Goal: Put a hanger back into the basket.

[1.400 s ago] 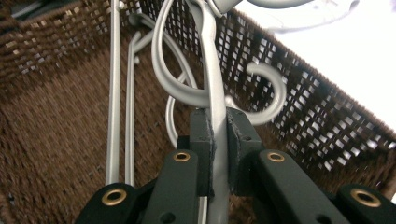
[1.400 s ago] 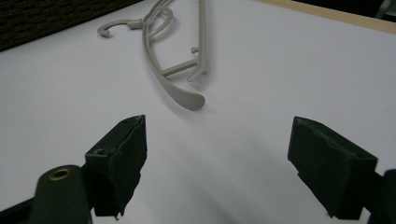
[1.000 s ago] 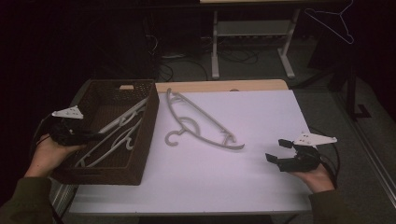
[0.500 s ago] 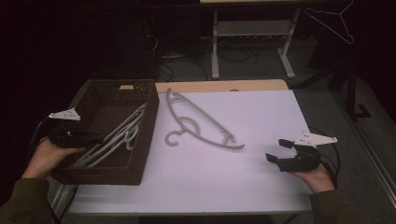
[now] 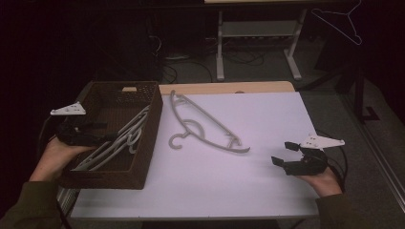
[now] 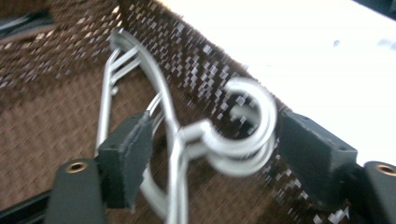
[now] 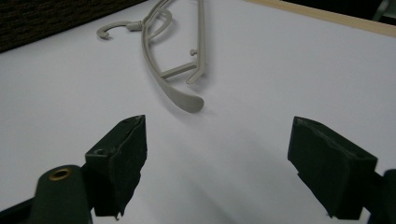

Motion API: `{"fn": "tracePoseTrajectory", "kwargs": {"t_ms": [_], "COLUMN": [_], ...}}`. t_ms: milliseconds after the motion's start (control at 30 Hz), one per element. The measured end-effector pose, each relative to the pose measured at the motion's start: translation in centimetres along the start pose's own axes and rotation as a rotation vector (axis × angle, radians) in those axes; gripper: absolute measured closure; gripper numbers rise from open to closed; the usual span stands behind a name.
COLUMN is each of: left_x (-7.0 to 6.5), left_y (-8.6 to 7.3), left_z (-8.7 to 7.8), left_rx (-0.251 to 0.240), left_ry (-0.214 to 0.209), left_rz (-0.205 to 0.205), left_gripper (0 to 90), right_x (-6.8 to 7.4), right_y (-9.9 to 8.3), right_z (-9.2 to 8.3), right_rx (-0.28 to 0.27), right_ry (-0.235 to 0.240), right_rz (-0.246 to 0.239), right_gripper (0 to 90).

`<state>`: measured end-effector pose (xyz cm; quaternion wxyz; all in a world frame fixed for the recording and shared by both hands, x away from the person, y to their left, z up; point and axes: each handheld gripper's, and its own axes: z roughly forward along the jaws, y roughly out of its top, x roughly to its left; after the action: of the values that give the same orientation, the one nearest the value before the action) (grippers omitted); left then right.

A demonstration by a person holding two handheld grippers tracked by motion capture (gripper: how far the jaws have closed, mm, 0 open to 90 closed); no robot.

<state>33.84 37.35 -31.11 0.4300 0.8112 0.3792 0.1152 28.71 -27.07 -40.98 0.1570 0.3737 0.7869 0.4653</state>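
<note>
As its fingers (image 6: 123,158) have just been opening, hangers (image 6: 233,140) lie in the basket (image 6: 42,154)

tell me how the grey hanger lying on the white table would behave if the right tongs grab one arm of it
The hanger looks like thin moulded plastic, so probably light and fairly stiff. Gripped at one arm tip, it would likely swing, with the hook end dropping. It lies flat, so it should slide rather than roll on the table.

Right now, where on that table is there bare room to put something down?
The white tabletop is bare along its near edge, between the basket and the right gripper, and across the far right. It's crowded inside the basket, where hangers pile up, and around the loose hanger mid-table.
</note>
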Motion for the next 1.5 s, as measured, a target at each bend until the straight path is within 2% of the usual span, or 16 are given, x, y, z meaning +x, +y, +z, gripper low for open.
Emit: {"fn": "tracePoseTrajectory", "kwargs": {"t_ms": [233, 367, 733, 867, 933, 967, 1167, 1300, 1333, 1367, 1500], "left_x": [-2.6, -4.4, -9.5, -11.5, -12.5, -13.0, -14.9, -15.5, -15.6, -15.7, -15.7], "left_y": [2.0, 2.8, 4.5, 4.9, 4.9, 4.9, 4.1, 3.2, 2.8, 2.5, 1.3], "left_z": [1.3, 2.4, 6.1, 7.8, 8.7, 9.4, 12.0, 13.2, 13.4, 13.6, 14.1], "left_rx": [-0.049, -0.092, -0.133, -0.146, -0.146, -0.147, -0.158, -0.15, -0.154, -0.157, -0.154], "left_ry": [-0.03, -0.059, -0.159, -0.19, -0.188, -0.201, -0.233, -0.248, -0.249, -0.249, -0.256], "left_rz": [0.035, 0.044, 0.103, 0.11, 0.127, 0.13, 0.143, 0.145, 0.142, 0.142, 0.138], "left_gripper": [13.6, 12.5, 12.5, 11.5, 10.9, 10.8, 10.8, 10.9, 11.0, 11.0, 11.7], "right_x": [0.2, 0.4, 1.2, 1.7, 2.1, 2.2, 3.5, 4.1, 4.4, 4.4, 4.7], "right_y": [0.4, 0.7, 2.4, 3.3, 3.8, 4.1, 5.5, 6.2, 6.4, 6.4, 6.5], "right_z": [0.1, 0.3, 1.5, 2.4, 3.0, 3.4, 6.2, 8.5, 9.7, 9.7, 11.7], "right_rx": [-0.008, -0.004, -0.011, -0.011, -0.004, -0.002, 0.037, 0.076, 0.097, 0.097, 0.156], "right_ry": [0.013, 0.022, 0.055, 0.075, 0.089, 0.098, 0.151, 0.176, 0.181, 0.181, 0.18], "right_rz": [-0.007, -0.011, -0.024, -0.03, -0.037, -0.042, -0.08, -0.088, -0.091, -0.091, -0.077], "right_gripper": [19.3, 19.3, 20.8, 23.7, 27.2, 29.0, 43.3, 54.5, 59.2, 59.2, 66.2]}}
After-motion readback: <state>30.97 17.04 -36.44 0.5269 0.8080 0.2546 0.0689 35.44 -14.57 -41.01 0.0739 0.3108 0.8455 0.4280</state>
